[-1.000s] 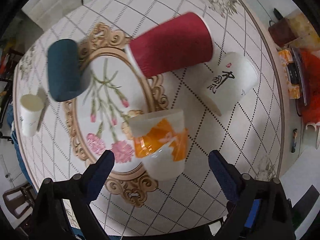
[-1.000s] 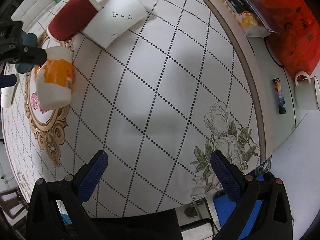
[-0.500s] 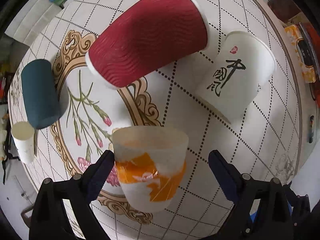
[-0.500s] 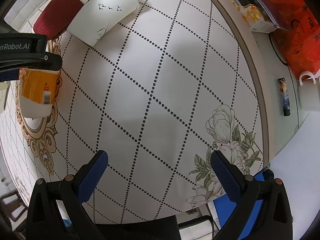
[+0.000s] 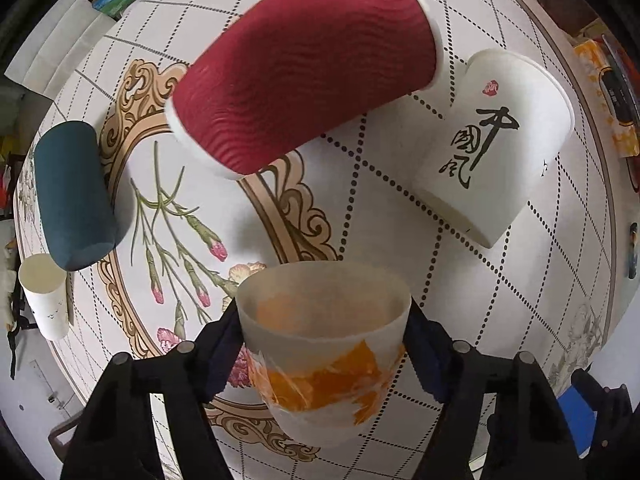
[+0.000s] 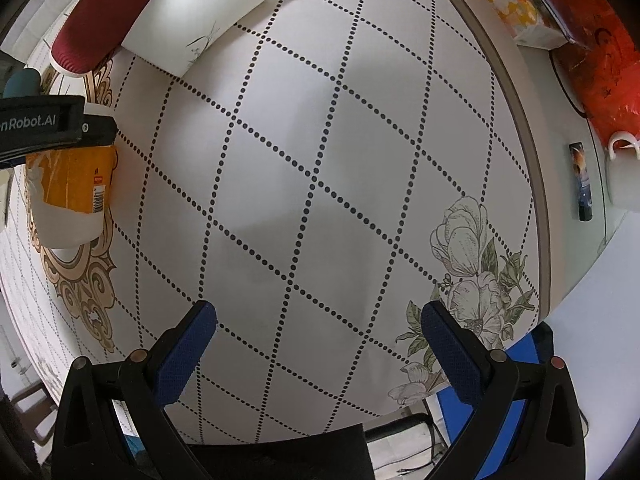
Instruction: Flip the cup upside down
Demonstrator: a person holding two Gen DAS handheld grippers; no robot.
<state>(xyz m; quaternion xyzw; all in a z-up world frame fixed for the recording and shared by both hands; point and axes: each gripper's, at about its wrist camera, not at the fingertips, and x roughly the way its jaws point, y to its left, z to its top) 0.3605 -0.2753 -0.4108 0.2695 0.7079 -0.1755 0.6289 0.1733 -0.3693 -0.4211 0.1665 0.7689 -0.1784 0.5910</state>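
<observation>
A white cup with orange print (image 5: pixel 324 356) stands upright on the round patterned table (image 5: pixel 380 208), mouth up. My left gripper (image 5: pixel 324 344) is shut on the orange cup, one finger on each side of its wall. The same cup (image 6: pixel 70 196) shows at the left of the right wrist view, with the left gripper's body (image 6: pixel 44 128) across its top. My right gripper (image 6: pixel 318 320) is open and empty above the table's near part.
A red ribbed cup (image 5: pixel 308 64), a white cup with black characters (image 5: pixel 492 140), a dark teal cup (image 5: pixel 72 196) and a small white cup (image 5: pixel 44 300) stand upside down around it. Boxes and an orange bag (image 6: pixel 600 52) lie beyond the table edge.
My left gripper has moved forward around the orange cup and closed on it. The right gripper has stayed open and drifted slightly.
</observation>
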